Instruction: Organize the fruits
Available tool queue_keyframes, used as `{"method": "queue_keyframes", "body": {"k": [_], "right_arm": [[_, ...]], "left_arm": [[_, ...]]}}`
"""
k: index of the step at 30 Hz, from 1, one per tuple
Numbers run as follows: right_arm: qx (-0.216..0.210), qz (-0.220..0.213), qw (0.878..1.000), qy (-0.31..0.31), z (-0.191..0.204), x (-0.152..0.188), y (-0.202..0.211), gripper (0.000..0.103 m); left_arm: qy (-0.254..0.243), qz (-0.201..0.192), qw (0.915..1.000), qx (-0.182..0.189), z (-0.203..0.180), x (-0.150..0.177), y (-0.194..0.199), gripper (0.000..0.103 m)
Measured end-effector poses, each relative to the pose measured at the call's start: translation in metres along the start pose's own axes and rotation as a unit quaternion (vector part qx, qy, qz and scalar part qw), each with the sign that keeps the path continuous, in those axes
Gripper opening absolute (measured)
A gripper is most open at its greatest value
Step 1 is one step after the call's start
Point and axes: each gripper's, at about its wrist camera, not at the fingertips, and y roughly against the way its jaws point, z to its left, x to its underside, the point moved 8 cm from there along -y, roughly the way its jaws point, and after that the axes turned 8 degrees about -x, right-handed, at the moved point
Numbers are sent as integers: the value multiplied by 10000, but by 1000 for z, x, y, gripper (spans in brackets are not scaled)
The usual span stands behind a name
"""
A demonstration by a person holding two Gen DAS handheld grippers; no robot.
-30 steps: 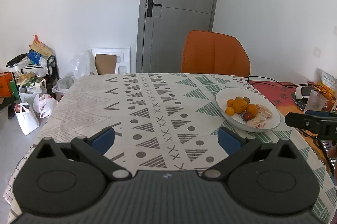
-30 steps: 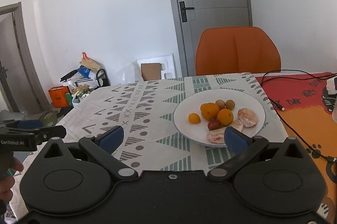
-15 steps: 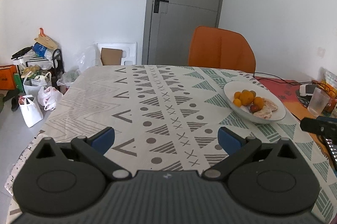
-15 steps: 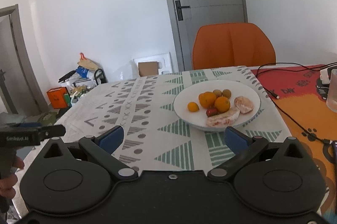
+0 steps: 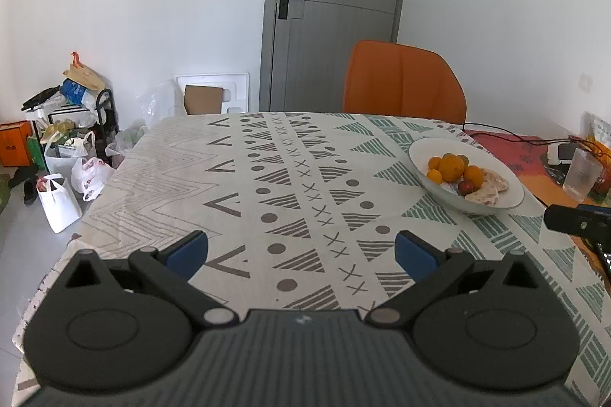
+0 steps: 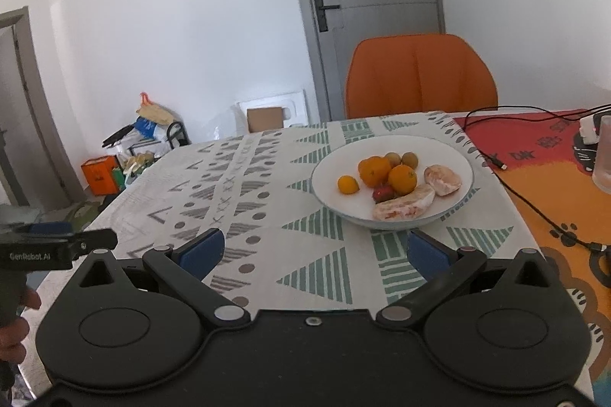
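A white plate (image 6: 454,154) sits on the patterned tablecloth, right of the middle; it also shows in the left wrist view (image 5: 508,177). It holds several oranges (image 6: 403,178), a small red fruit (image 6: 382,193), two brownish-green fruits (image 6: 409,159) and peeled citrus pieces (image 6: 404,206). My right gripper (image 6: 312,250) is open and empty, just in front of the plate. My left gripper (image 5: 301,250) is open and empty over the table's near middle, left of the plate.
An orange chair (image 5: 404,82) stands at the far table edge. A clear glass (image 5: 580,174), black cables (image 6: 534,208) and a red-orange mat (image 6: 553,185) lie to the right. Bags and boxes (image 5: 65,147) clutter the floor at left.
Both grippers have drawn back and risen a little, so the plate looks farther and more table shows. Both jaws stay open.
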Motion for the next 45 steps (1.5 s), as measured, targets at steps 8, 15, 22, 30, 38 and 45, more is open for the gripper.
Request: {"method": "queue_keyframes", "body": {"k": [8, 15, 22, 30, 38, 45], "right_arm": [[40, -51, 10000, -19, -3, -3, 1, 103], [13, -17, 10000, 7, -2, -1, 0, 103], [-8, -30, 10000, -3, -1, -1, 1, 103], [1, -38, 10000, -9, -2, -1, 0, 103], [7, -12, 10000, -4, -2, 1, -1, 103], [15, -10, 10000, -10, -2, 1, -1, 103]], "left_arm": [[40, -6, 10000, -44, 5, -2, 0, 103], [83, -5, 9999, -76, 10, -3, 0, 103], [87, -17, 9999, -84, 11, -3, 0, 103], [74, -16, 9999, -85, 11, -3, 1, 103], [91, -15, 9999, -109, 13, -3, 1, 103], [102, -16, 9999, -119, 14, -4, 1, 103]]}}
